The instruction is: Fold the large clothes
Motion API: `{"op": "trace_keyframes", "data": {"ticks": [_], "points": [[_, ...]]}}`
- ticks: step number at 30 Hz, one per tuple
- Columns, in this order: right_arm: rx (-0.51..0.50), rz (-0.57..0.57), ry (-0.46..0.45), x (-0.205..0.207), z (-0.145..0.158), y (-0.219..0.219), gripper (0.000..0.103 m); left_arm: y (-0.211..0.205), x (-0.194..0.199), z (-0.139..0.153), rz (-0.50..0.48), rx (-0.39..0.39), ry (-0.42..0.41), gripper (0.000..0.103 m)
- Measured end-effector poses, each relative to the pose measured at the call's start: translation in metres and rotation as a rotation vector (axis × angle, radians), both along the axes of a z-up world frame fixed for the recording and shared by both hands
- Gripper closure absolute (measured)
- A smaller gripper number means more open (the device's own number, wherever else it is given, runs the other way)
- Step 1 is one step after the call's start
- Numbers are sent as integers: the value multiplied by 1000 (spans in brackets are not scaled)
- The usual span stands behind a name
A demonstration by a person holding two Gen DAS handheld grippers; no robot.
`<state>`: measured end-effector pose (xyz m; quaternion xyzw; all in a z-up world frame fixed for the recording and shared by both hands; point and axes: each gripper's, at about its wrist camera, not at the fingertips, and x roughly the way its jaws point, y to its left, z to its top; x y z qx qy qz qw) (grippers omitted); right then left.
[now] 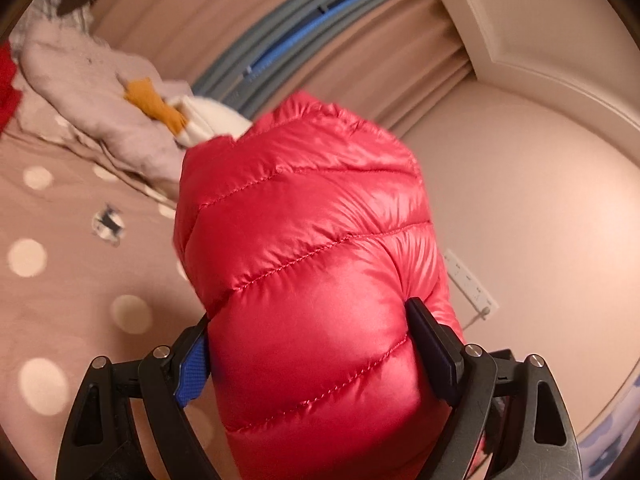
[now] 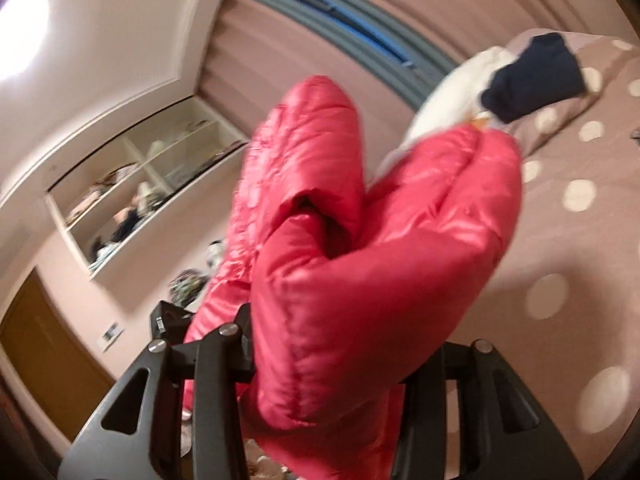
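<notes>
1. The left gripper (image 1: pixel 308 344) is clamped onto a shiny red quilted puffer jacket (image 1: pixel 308 240); the padding bulges out between its black fingers and rises ahead of them.
2. The right gripper (image 2: pixel 324 344) pinches another bunched fold of the same jacket (image 2: pixel 360 240), held up off the bed.
3. Below and beyond both sits a pinkish-brown bedspread with cream polka dots (image 1: pixel 80 280).
4. Further out, left of the left gripper, there's a heap of pale crumpled clothes (image 1: pixel 92 92).

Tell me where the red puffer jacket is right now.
The red jacket is lifted above the dotted bedspread, clamped in both the left hand-held gripper and the right hand-held gripper, filling the centre of both wrist views.
</notes>
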<state>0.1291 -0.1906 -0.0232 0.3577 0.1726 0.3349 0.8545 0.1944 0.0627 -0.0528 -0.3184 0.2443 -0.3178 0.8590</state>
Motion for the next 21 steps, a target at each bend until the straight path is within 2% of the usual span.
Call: {"op": "trace_keyframes", "data": {"ticks": [2,5,10,13,14,16,17,19,20,21], "points": [[-44,-14,-33,-4,6,14,61,1,-7,7,41,42,-25,17],[-98,-33,-24,11,15,33,61,8,-6,18,102,96,-76,17],[-110,-19,-79,50,25,51,61,23,42,21,98,45,-126,17],[-160,-40,-91,89,22,52,61,35,90,2,84,2,-154,17],[-178,-50,-83,105,17,54,61,39,117,-11,68,-13,-131,17],[-188,-61,0,149,-6,50,61,43,158,-41,59,-11,-40,17],[-203,-63,44,170,-22,48,61,42,182,-63,68,20,18,16],[-288,-97,234,217,-80,48,61,41,216,-115,115,104,165,17],[-320,-104,352,234,-111,47,61,39,227,-147,146,165,260,17],[-341,-83,475,247,-146,48,61,38,231,-179,149,189,334,16]]}}
